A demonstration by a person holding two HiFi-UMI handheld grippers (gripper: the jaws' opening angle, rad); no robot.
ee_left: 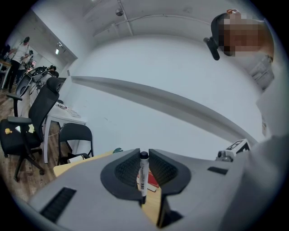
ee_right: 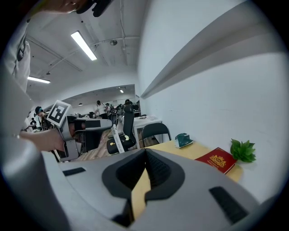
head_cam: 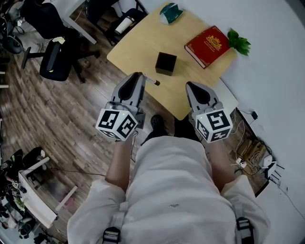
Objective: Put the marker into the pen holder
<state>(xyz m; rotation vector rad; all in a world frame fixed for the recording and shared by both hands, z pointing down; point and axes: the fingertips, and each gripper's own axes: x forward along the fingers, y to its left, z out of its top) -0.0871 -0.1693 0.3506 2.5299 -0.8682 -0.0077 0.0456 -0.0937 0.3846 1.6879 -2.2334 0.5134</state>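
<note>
Nearest me in the head view is the person's shirt (head_cam: 171, 190); just past it the left tongs (head_cam: 139, 75) and right tongs (head_cam: 190, 86) point side by side over the near edge of the table (head_cam: 136, 45); cables (head_cam: 248, 152) lie on the floor (head_cam: 71, 119) down to the right, and a black chair (head_cam: 52, 59) stands off to the left, well clear of the table.

The left tongs are closed on the marker (head_cam: 152, 80); in the left gripper view the left tongs (ee_left: 143, 155) pinch the marker (ee_left: 143, 178) upright between the pads, black cap on top; from above it pokes sideways out of the tips, towards the right tongs. The right tongs (ee_right: 145, 151) are closed tip to tip with nothing in them; only a strip of table shows through the gap lower down.

The holder (head_cam: 166, 63), a black cube, stands on the table just beyond the marker's end, ahead of and between the two tongs; further back lie a red book (head_cam: 208, 46) and a plant (head_cam: 239, 42) touching its far corner; a teal thing (head_cam: 170, 13) sits at the far edge, and I cannot tell what it is.

Both gripper views hide the holder behind their own tongs; from above its top reads only as black, so I cannot make out its opening.
</note>
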